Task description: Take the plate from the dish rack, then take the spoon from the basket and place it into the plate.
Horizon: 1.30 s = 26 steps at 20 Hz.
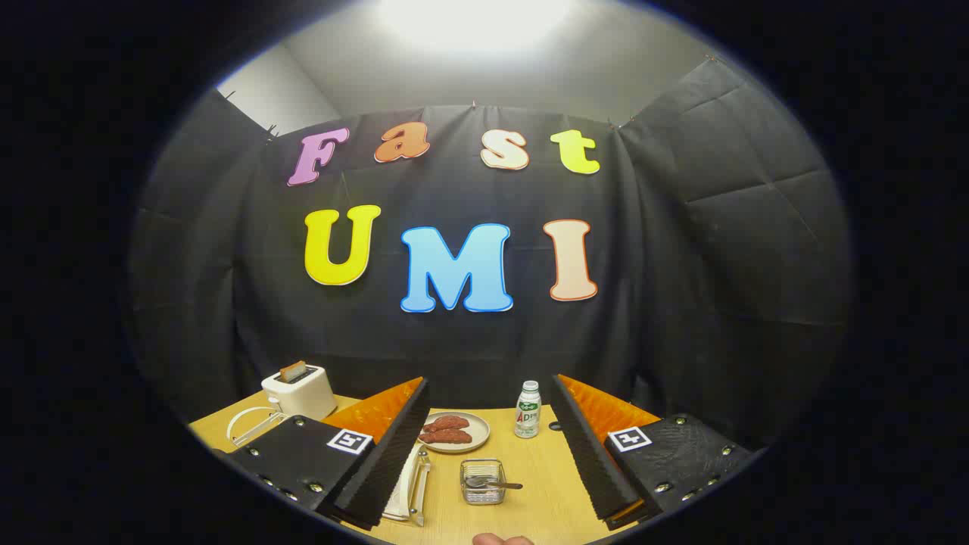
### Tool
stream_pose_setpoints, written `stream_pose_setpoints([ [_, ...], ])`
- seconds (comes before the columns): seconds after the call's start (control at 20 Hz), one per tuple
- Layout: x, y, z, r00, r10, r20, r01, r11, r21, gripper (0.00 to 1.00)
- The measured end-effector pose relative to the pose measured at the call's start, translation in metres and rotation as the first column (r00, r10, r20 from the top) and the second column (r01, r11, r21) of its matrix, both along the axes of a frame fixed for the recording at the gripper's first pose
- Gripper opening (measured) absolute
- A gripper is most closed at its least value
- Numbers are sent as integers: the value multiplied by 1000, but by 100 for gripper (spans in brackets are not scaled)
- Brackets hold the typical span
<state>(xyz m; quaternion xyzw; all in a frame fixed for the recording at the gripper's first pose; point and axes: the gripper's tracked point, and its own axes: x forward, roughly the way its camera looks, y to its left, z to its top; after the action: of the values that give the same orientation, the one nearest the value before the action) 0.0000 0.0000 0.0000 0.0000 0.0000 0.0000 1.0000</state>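
My gripper (488, 384) is held above the wooden table (541, 492), its fingers (386, 454) spread wide and open with nothing between them. A white plate (403, 484) stands on edge in a metal dish rack (420, 488) right beside the left finger, which partly hides it. Low between the fingers sits a small clear basket (483, 484) with a dark spoon (496, 483) lying in it, handle pointing right.
Beyond the basket is a beige plate of red meat slices (453, 431), with a small white bottle (528, 409) to its right. A white toaster (299, 390) and a white wire frame (250, 424) stand at the far left. A person's fingertip (500, 539) shows at the near edge.
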Motion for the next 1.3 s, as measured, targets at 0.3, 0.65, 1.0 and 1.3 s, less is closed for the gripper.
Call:
stream_pose_setpoints([
  [0.3,11,12,-2,998,57,11,-57,998,30,98],
  [0.65,20,22,10,999,35,-29,-33,997,62,97],
  [1.0,39,54,4,987,109,-122,-106,994,30,98],
  [1.3,55,109,-53,898,224,-379,-197,974,109,98],
])
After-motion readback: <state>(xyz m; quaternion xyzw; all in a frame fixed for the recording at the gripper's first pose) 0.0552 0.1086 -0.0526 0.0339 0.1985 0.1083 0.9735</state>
